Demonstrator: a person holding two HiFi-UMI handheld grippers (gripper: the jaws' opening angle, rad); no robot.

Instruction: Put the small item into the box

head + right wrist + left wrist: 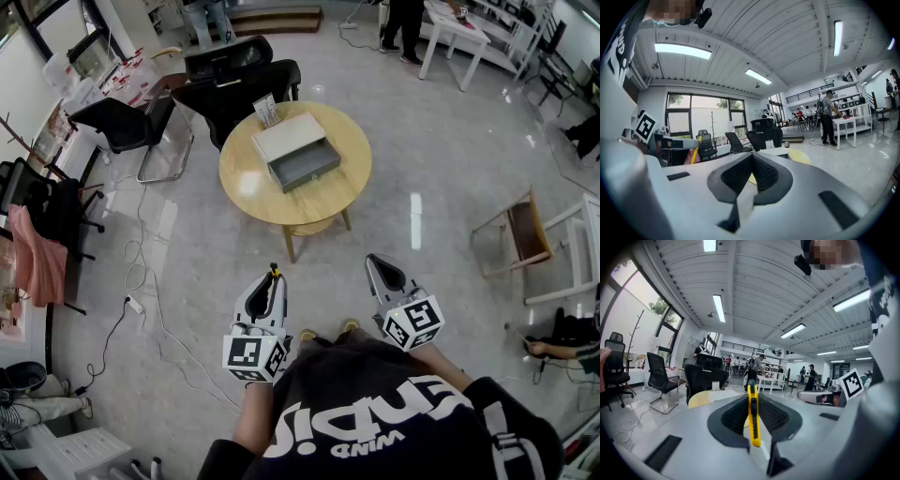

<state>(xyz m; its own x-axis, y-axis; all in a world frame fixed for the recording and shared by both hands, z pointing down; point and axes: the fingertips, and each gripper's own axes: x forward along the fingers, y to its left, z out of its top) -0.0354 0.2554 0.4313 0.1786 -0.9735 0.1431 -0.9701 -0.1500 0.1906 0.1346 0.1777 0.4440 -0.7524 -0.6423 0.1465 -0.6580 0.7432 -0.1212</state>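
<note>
A yellow utility knife (753,418) stands clamped between the jaws of my left gripper (271,283); its tip (274,269) pokes out past the jaws. My right gripper (380,269) is shut with nothing in it. Both are held at waist height, well short of the round wooden table (347,178). On that table lies a grey box with an open drawer (304,164) and a beige lid (289,134). The left gripper view shows only the table's edge (701,399); the right gripper view shows it as a yellow disc (799,155) beyond the jaws.
Black office chairs (234,80) stand behind the table and another (127,122) to its left. A wooden chair (525,234) is at the right. Cables and a power strip (134,304) lie on the floor at the left. People stand by white desks (455,28) far back.
</note>
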